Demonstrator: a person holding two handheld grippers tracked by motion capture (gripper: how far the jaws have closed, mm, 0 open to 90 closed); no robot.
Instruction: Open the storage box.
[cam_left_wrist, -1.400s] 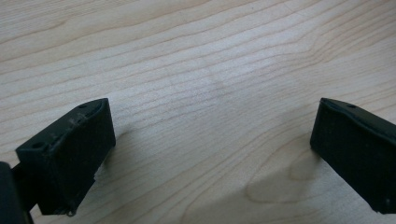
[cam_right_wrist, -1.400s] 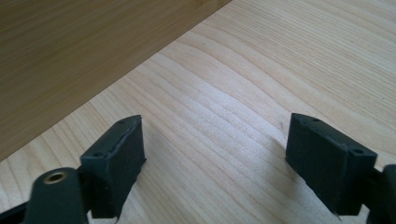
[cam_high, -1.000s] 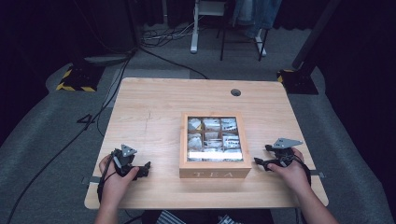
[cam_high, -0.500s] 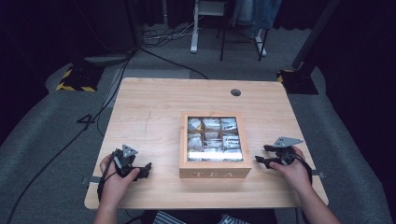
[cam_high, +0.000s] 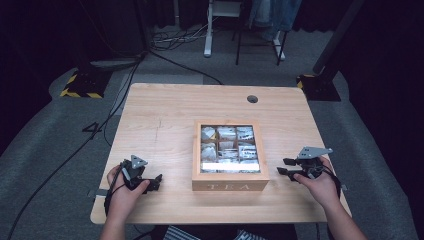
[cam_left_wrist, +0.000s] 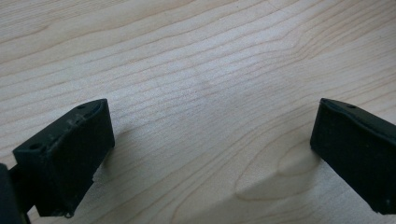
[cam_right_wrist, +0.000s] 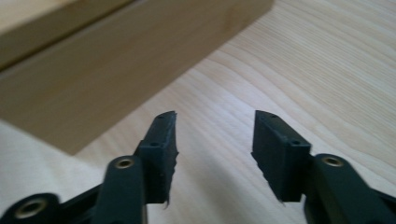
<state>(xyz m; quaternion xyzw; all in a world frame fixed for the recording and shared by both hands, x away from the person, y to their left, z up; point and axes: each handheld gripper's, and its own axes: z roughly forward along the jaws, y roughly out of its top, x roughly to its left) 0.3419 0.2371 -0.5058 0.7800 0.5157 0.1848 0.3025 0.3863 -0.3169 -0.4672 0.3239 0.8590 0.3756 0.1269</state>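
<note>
In the high view, a wooden tea box marked "TEA" on its front wall is seen right of the centre of the tabletop, with pale packets sorted in its compartments. The left gripper is held in a hand at the lower left of the frame, well apart from the box. The right gripper is held in the other hand at the lower right, its tips pointed at the box's right wall and near it, with bare wood seen between.

In the left gripper view, the 2 black jaws are set wide apart at the frame's lower corners, and nothing but bare tabletop lies between them.

In the right gripper view, the jaws are about half open and have just been closing, with nothing between them. The box is seen blurred across the upper left, beyond the tips and not touched by them.
</note>
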